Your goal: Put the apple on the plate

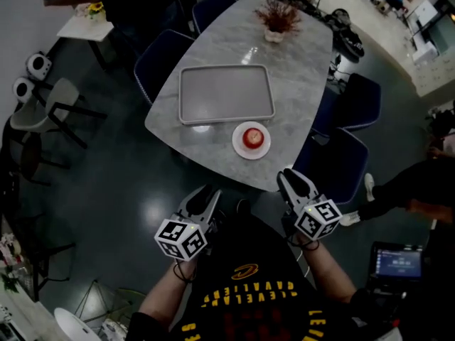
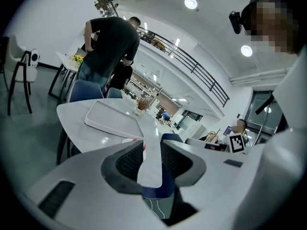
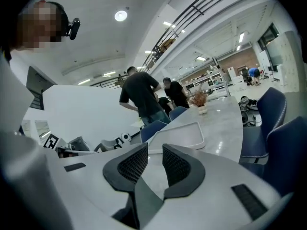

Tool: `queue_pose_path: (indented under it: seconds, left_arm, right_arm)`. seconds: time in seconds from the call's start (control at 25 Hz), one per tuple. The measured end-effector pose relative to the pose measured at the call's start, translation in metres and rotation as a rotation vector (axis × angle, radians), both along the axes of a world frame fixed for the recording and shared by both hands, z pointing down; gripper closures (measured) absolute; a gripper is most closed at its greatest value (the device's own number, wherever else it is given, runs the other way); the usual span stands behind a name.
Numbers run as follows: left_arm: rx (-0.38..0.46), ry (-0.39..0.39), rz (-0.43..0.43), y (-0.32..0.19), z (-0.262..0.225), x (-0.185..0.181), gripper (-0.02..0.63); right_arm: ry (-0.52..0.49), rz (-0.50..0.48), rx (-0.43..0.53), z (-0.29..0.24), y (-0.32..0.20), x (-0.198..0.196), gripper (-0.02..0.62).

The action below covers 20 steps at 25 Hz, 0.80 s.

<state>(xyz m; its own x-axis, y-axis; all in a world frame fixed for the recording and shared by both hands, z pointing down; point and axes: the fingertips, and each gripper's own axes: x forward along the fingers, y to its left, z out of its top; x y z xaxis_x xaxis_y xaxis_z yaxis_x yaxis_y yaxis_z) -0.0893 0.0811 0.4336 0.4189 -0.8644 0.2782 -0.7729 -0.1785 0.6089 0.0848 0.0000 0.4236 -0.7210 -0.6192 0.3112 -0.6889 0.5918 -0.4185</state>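
Your left gripper has its jaws apart with nothing clamped between them. In the left gripper view only the near corner of the counter shows through the gap, with a sliver of red I take to be the apple. Your right gripper is likewise spread and empty, and its own view shows just bare counter between the pads, with the tray beyond.

The apple sits on the small white plate, near the counter's near edge and just in front of the tray. Both grippers hang off the counter, close to your body. The plate lies ahead and between them, up and right of the left gripper, up and left of the right. Your right gripper looks a little nearer.

The apple is round, so no axis dictates an approach. Judging by how things lie, the placing looks done, so you likely need no further reach.
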Motion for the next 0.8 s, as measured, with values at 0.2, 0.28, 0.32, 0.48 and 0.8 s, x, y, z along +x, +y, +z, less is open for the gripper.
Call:
queue_pose_path:
  seconds: [0.2, 0.28, 0.32, 0.48, 0.8]
  left_arm:
    - [-0.08, 0.041, 0.013, -0.027, 0.029, -0.003, 0.495]
    - [-0.13, 0.064, 0.023, -0.036, 0.043, -0.003, 0.495]
    - [-0.155, 0.073, 0.03, -0.039, 0.049, -0.003, 0.495]
    - [-0.224, 0.062, 0.055, -0.051, 0.07, -0.004, 0.495]
    - [-0.376, 0.151, 0.05, -0.124, 0.132, 0.007, 0.495]
  right_arm:
    - [-0.001, 0.071, -0.096, 0.037, -0.029, 0.016, 0.515]
    - [-0.007, 0.088, -0.144, 0.056, -0.039, 0.018, 0.515]
    - [-0.006, 0.092, -0.167, 0.066, -0.044, 0.018, 0.515]
    - [0.002, 0.096, -0.251, 0.099, -0.054, 0.014, 0.515]
    - [0.008, 0.101, -0.442, 0.169, -0.103, 0.024, 0.517]
